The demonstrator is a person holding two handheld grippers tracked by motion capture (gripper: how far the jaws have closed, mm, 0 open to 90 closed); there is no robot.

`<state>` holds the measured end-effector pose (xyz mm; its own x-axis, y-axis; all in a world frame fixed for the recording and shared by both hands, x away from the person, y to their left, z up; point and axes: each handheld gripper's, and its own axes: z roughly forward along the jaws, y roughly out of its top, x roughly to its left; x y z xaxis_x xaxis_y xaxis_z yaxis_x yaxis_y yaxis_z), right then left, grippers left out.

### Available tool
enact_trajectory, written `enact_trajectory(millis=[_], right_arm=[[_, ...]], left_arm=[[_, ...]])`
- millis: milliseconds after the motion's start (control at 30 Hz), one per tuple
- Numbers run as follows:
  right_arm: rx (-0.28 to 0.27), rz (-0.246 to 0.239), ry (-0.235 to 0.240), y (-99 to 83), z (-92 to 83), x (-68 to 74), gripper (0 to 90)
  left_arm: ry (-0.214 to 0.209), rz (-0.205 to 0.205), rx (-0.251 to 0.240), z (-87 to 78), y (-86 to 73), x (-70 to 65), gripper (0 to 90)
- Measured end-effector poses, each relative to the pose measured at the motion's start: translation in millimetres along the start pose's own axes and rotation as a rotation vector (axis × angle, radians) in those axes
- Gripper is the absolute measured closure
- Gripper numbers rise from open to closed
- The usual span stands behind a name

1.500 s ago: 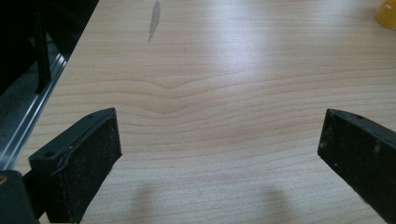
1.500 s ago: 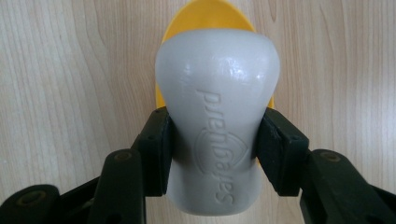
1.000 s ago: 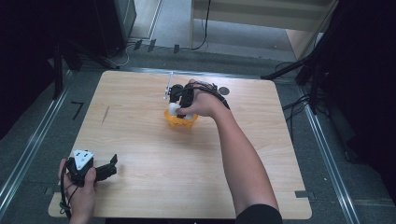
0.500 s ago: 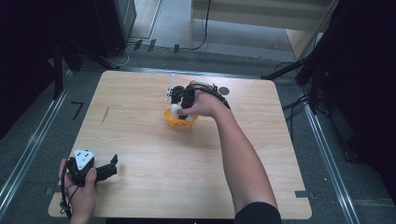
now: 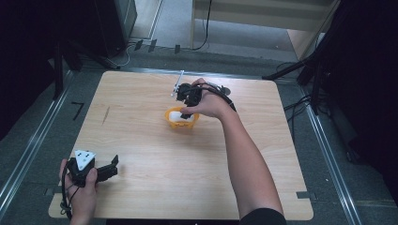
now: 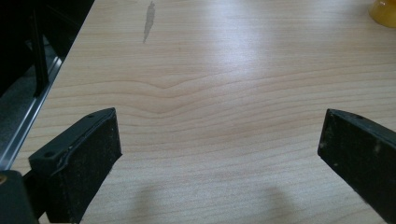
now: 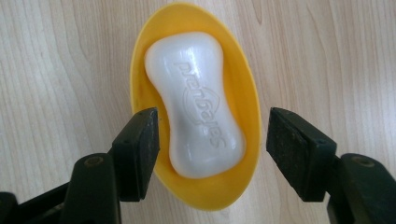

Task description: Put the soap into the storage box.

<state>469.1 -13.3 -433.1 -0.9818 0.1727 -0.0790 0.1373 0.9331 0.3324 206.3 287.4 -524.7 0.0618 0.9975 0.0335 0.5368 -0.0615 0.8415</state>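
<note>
Left tool (image 5: 109,169) at the near table (image 5: 141,140) edge, jaws wide, nothing between them. Right tool (image 7: 212,154) farther off over the yellow dish (image 7: 243,93), jaws just opened off the white soap (image 7: 196,102), now lying released inside; placement probably done. Soap (image 5: 176,115) in high view half-hidden by hand; embossed lettering hard to read.

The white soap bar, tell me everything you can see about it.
The white soap bar is a glossy, waisted oblong with rounded ends and a raised brand mark on its top face. It looks whole and dry. It lies flat in the yellow oval dish, lengthwise, resting on the dish's floor. The right gripper has just been opening; its pads stand clear either side of the bar's near end, touching nothing.
</note>
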Motion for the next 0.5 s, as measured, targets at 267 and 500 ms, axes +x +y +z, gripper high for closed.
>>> enact_trajectory(millis=[267,500], right_arm=[[-0.019,0.064,0.015,-16.8,-4.5,6.3,20.3],[-0.038,0.120,0.010,-34.6,-9.3,12.9,13.9]], left_arm=[[-0.004,0.000,0.003,0.2,0.1,0.5,0.0],[-0.011,-0.007,-0.002,0.4,0.1,1.5,0.0]])
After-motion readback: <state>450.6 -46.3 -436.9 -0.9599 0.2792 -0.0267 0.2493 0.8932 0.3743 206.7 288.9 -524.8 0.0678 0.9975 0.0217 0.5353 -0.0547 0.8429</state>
